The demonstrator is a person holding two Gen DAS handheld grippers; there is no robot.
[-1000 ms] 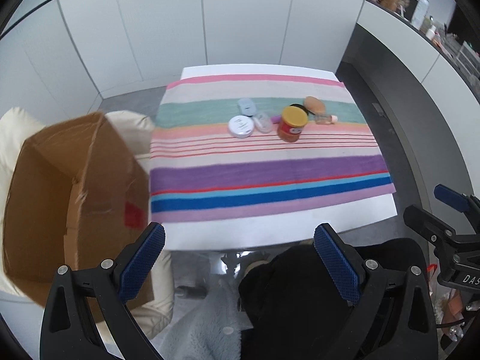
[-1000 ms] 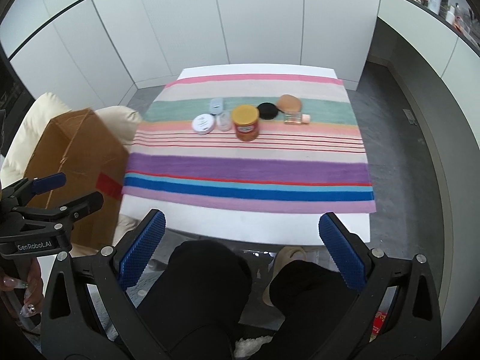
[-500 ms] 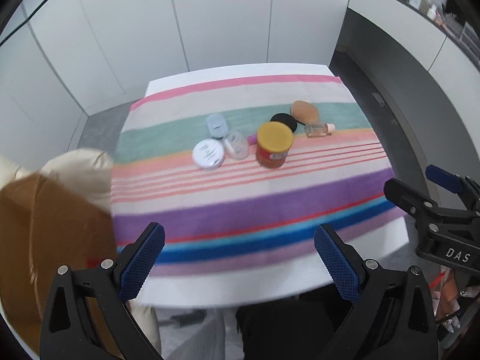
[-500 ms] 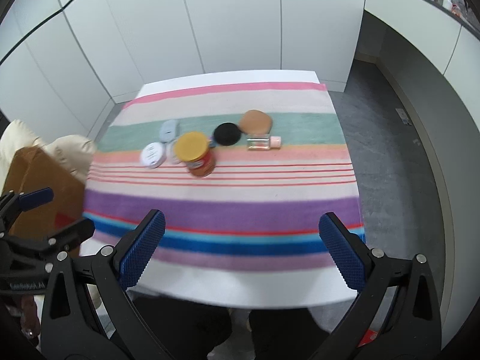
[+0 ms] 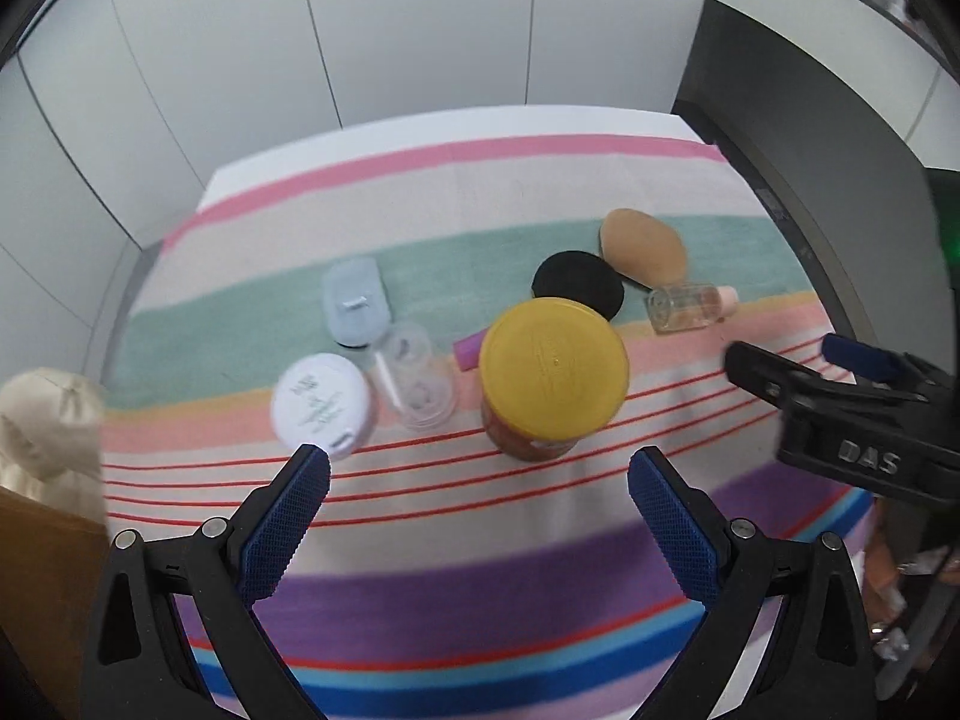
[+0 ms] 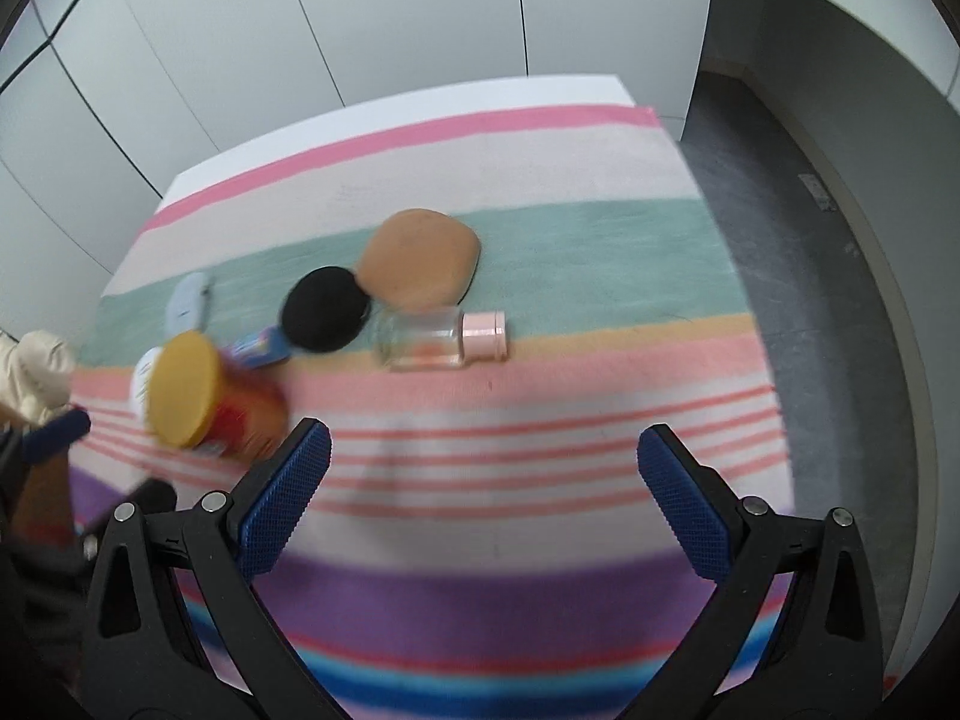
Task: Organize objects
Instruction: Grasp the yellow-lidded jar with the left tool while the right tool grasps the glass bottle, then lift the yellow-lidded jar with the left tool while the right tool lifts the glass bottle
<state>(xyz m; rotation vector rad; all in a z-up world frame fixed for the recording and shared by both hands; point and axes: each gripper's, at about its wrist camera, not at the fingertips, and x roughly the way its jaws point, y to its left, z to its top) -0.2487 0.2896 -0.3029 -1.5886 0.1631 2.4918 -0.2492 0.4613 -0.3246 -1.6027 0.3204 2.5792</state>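
The yellow-lidded jar stands upright on the striped cloth, in the middle of the cluster and just ahead of my left gripper. I judge it rigid and fairly weighty, its wall smooth enough to slip — so I would take it across the body below the lid, not by the lid. The small clear bottle with the pink cap lies on its side ahead of my right gripper; it looks light, hard and apt to roll, best pinched across its middle. Both my pairs of jaws are spread wide and hold nothing.

The left view shows what the right hides or blurs: the white round tin, the clear round case and the pale blue case. The right view shows the tan puff overlapping the black pad — and the bottle plainly.
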